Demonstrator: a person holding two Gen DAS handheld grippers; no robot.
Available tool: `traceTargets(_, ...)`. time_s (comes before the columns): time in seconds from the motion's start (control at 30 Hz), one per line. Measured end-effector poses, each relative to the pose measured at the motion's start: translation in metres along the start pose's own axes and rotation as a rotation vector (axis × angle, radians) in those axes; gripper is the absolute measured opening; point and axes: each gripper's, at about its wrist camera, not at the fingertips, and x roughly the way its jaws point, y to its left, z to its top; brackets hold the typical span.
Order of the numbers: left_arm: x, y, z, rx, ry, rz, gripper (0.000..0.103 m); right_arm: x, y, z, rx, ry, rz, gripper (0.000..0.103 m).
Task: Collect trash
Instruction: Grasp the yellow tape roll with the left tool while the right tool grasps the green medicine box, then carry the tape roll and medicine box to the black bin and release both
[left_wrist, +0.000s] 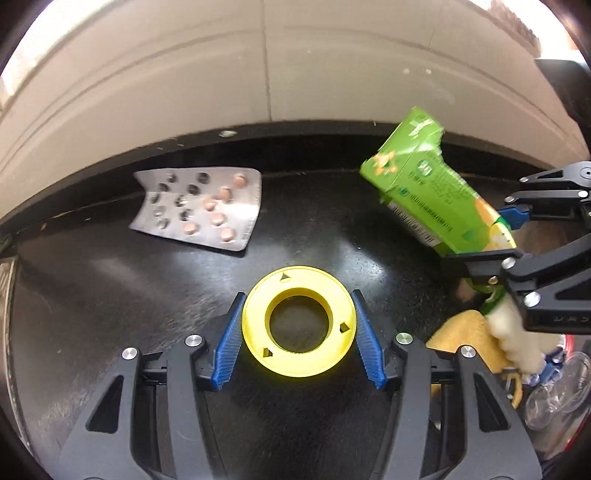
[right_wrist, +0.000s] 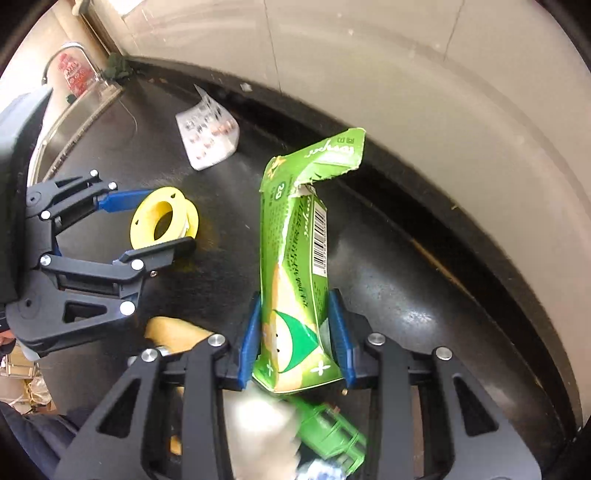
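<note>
The right claw (right_wrist: 297, 334) is clamped on the lower end of a torn green carton (right_wrist: 295, 266), which stands up between the blue pads with its ripped flap hanging open at the top. The hold sits low on a tall, crumpled box, so a quick swing could pivot it out of the pads; the thin card may also buckle further and slip.

The left claw (left_wrist: 299, 325) is closed to the width of a yellow plastic ring (left_wrist: 299, 320), 1 pad on each side of its rim, and the ring looks lifted off the black worktop (left_wrist: 110, 280). Only 2 narrow contact lines on a smooth round edge hold it, so any tilt could let it roll free.

A blister pack (left_wrist: 201, 206) with several pink pills lies near the back wall, not yet collected. Below the right claw is a heap of soft yellow and white waste (left_wrist: 480, 332); whether that is the bin I cannot tell, and a drop beside it would scatter things
</note>
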Motion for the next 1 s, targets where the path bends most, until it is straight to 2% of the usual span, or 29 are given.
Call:
traceTargets(0.27, -0.076, -0.009, -0.010, 0.004, -0.056, 0.028, 0.054, -0.091, 0.015, -0.013, 0.024, -0.150, -0.040, 0.036)
traceTargets(0.37, -0.104, -0.019, -0.018, 0.007, -0.063, 0.027, 0.054, -0.117, 0.026, -0.031, 0.043, -0.177, -0.050, 0.036)
traceTargets(0.5, -0.137, -0.029, -0.051, 0.013, -0.069, 0.024, 0.054, -0.144, 0.040, -0.070, 0.071, -0.194, -0.062, 0.036)
traceTargets(0.73, -0.166, -0.070, -0.101, 0.052, -0.058, 0.005, 0.054, -0.161, 0.065, -0.152, 0.152, -0.178, -0.058, 0.036)
traceTargets(0.87, -0.175, -0.085, -0.122, 0.071, -0.048, -0.005, 0.054, -0.162, 0.081, -0.175, 0.191, -0.173, -0.061, 0.036)
traceTargets(1.0, -0.184, -0.094, -0.132, 0.091, -0.056, -0.005, 0.054, -0.169, 0.080, -0.187, 0.223, -0.188, -0.065, 0.036)
